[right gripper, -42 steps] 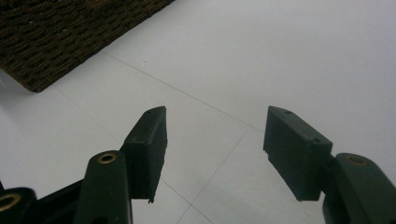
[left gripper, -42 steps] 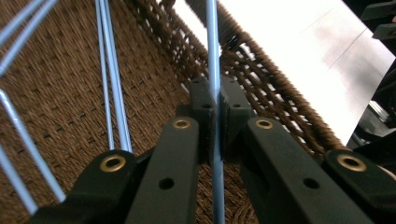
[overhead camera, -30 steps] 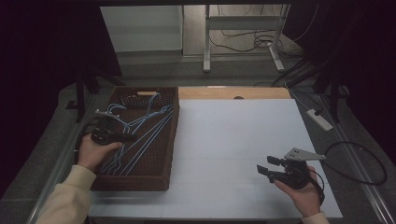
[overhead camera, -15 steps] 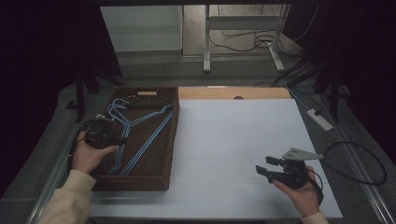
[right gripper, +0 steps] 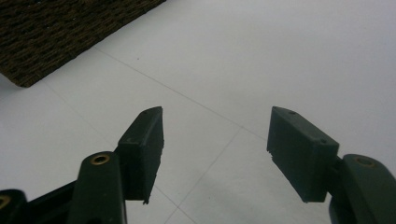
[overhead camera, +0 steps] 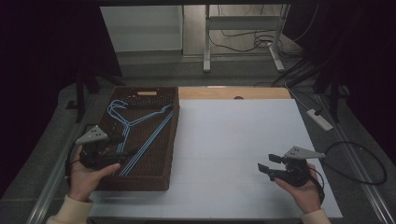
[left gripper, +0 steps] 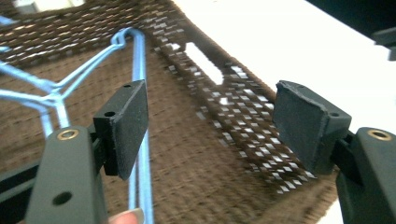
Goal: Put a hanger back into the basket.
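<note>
Several blue wire hangers (overhead camera: 140, 126) lie in a brown woven basket (overhead camera: 173, 140) at the table's left. My left gripper (overhead camera: 127, 156) hovers over the basket's near left part, pointing right. Its jaws have just been opening and stand open with nothing between them. In the left gripper view, a blue hanger (left gripper: 140, 60) lies on the basket floor (left gripper: 224, 93) below the left gripper (left gripper: 210, 102). My right gripper (overhead camera: 268, 163) rests low over the white table at the near right. The right gripper (right gripper: 215, 130) is open and holds nothing.
The white tabletop (overhead camera: 233, 140) spreads between the basket and the right hand. A wooden strip (overhead camera: 233, 93) runs along the far edge. A power strip (overhead camera: 320, 119) and a looped cable (overhead camera: 359, 163) lie at the right. The basket's corner (right gripper: 56, 32) is at the top left of the right gripper view.
The left hand has drawn back toward the near edge of the basket and lifted a little, and its jaws have opened off the hangers. The right hand has kept still.
</note>
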Tool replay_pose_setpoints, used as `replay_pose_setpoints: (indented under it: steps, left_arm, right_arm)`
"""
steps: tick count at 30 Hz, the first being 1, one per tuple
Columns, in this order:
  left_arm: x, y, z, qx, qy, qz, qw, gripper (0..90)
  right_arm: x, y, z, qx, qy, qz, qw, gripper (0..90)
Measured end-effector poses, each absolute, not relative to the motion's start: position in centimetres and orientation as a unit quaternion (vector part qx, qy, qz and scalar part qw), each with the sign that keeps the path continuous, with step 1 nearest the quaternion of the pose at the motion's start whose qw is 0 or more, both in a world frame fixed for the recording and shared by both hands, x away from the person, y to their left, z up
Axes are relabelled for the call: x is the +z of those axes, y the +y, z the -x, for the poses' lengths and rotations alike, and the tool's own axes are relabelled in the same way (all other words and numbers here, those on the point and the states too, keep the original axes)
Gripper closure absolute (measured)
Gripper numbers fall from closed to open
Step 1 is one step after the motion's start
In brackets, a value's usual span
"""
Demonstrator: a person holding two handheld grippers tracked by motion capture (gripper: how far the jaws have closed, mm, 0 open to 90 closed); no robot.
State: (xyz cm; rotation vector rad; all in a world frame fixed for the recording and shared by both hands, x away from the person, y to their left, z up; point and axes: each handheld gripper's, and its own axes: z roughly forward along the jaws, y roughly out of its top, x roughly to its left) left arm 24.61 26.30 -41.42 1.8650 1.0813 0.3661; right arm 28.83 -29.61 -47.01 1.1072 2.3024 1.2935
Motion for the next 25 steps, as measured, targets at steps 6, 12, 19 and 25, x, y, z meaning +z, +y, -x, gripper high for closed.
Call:
replay_pose_setpoints:
  steps: [6, 12, 19, 25]
  left_arm:
    - [-41.9, 24.3, -22.6, 0.157, 0.407, -0.762, 0.479, 28.5]
    - [-43.0, 22.5, -21.3, 0.162, 0.382, -0.774, 0.479, 28.4]
    - [-43.9, 21.8, -21.2, 0.164, 0.380, -0.778, 0.473, 28.5]
    - [-44.0, 21.8, -21.2, 0.165, 0.381, -0.777, 0.473, 28.5]
  right_arm:
    - [-47.4, -30.2, -29.1, 0.449, 0.790, -0.392, 0.143, 35.0]
    - [-47.5, -30.7, -29.1, 0.453, 0.787, -0.393, 0.148, 34.3]
    - [-47.3, -31.1, -29.0, 0.462, 0.782, -0.389, 0.152, 34.1]
    - [-47.3, -31.2, -29.1, 0.464, 0.782, -0.387, 0.155, 33.7]
